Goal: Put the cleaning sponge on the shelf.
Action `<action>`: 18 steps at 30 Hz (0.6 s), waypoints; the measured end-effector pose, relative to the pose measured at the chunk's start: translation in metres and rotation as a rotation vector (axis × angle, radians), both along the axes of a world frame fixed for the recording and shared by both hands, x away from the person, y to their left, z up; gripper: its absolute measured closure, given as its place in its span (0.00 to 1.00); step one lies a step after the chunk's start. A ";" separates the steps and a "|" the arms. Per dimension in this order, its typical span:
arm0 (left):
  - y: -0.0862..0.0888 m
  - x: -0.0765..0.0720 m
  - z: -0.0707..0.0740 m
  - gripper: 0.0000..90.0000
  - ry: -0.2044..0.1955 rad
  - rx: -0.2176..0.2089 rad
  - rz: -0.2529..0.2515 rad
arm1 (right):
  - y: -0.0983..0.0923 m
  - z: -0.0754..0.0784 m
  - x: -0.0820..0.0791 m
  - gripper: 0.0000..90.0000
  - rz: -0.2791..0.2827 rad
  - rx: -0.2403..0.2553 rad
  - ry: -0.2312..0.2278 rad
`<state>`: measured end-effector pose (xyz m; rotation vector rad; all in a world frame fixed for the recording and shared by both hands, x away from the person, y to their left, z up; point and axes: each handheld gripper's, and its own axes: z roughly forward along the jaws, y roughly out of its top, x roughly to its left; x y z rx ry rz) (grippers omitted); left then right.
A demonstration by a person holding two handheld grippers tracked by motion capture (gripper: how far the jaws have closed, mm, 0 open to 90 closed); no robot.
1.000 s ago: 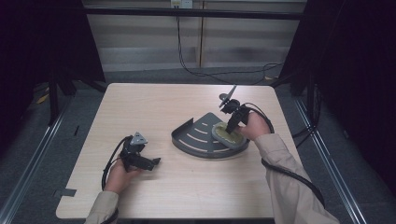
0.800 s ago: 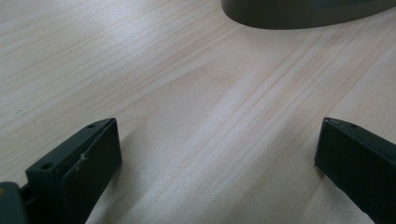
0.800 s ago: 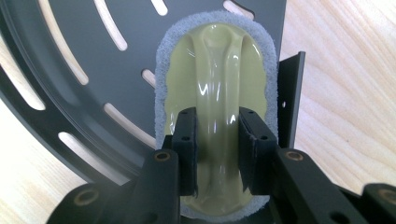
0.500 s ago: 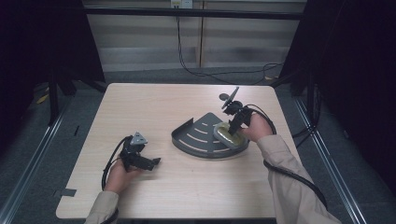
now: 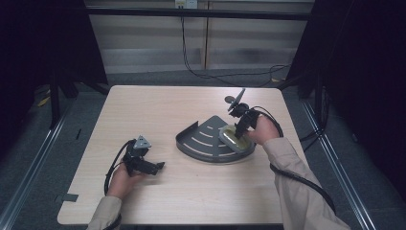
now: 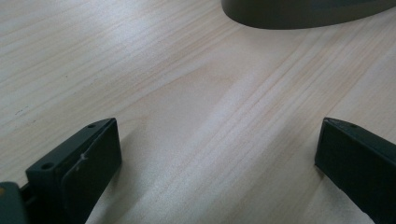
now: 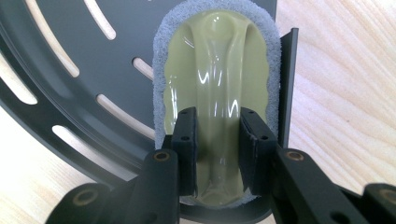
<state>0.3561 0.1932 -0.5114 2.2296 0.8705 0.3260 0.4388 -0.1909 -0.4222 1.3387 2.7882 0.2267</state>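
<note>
Scrubber (image 7: 217,88) — a pale yellow-green glossy pad with a raised handle ridge down its middle and a grey-white scouring fringe around its edge — lies inside a dark grey slotted tray (image 7: 84,79), close against the tray's straight upright wall. In the high view the scrubber (image 5: 233,136) sits at the right end of the fan-shaped tray (image 5: 203,141), which rests near the middle of the light wooden table (image 5: 191,103), a little to the right.

Right gripper (image 7: 217,151) has its two black jaws closed on the handle ridge, one on each side, pads touching the glossy plastic. From above, the right gripper (image 5: 241,125) points down into the tray, the person's hand (image 5: 262,130) behind it and a beige sleeve (image 5: 299,189) running off toward the bottom edge. A black cable (image 5: 301,179) loops along that forearm.

Left gripper (image 6: 217,158) lies low over bare wood with its jaws spread wide apart and nothing between them — the tray's curved rim (image 6: 303,14) is just ahead of it. In the high view the left gripper (image 5: 158,166) rests on the table well apart from the tray, held in the person's left hand (image 5: 125,176), its grey three-cornered plate (image 5: 141,142) facing up.
</note>
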 end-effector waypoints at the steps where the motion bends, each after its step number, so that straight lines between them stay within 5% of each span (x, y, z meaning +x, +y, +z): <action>1: 0.000 0.000 0.000 0.00 0.000 0.000 0.000 | 0.000 0.000 0.000 0.79 -0.001 0.000 0.003; 18: 0.000 0.000 0.000 0.00 0.000 0.000 0.000 | 0.000 -0.002 0.001 0.76 -0.018 -0.014 0.007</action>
